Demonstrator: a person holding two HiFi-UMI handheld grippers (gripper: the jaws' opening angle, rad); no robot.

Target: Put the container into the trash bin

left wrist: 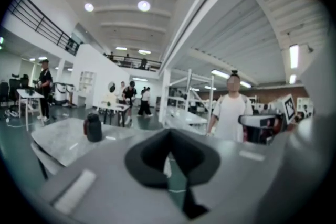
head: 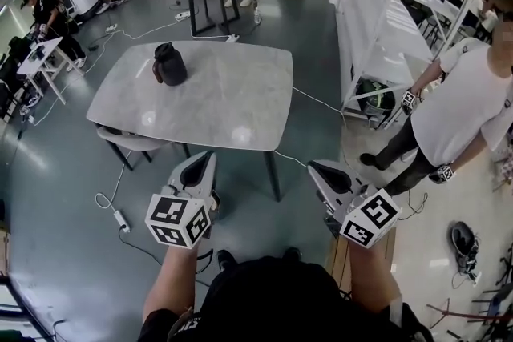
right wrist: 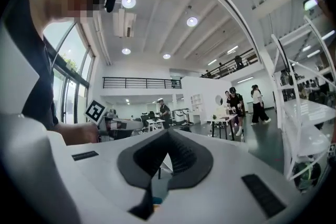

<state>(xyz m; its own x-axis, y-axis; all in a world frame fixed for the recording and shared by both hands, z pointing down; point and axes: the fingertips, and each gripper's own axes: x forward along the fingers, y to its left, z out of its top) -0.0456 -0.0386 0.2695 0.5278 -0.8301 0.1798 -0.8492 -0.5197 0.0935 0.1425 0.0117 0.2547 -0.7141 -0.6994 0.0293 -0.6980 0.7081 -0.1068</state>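
The container is a dark, rounded jug that stands upright on the far left part of the grey marble table. It also shows small and far off in the left gripper view. My left gripper is held in the air before the table's near edge, well short of the container. Its jaws are together with nothing between them. My right gripper hangs level beside it, off the table's near right corner. It is likewise shut and empty.
A person in a white T-shirt stands at the right with marker cubes on the hands. A white shelving rack runs along the right. A chair is tucked under the table's left. Cables and a power strip lie on the floor.
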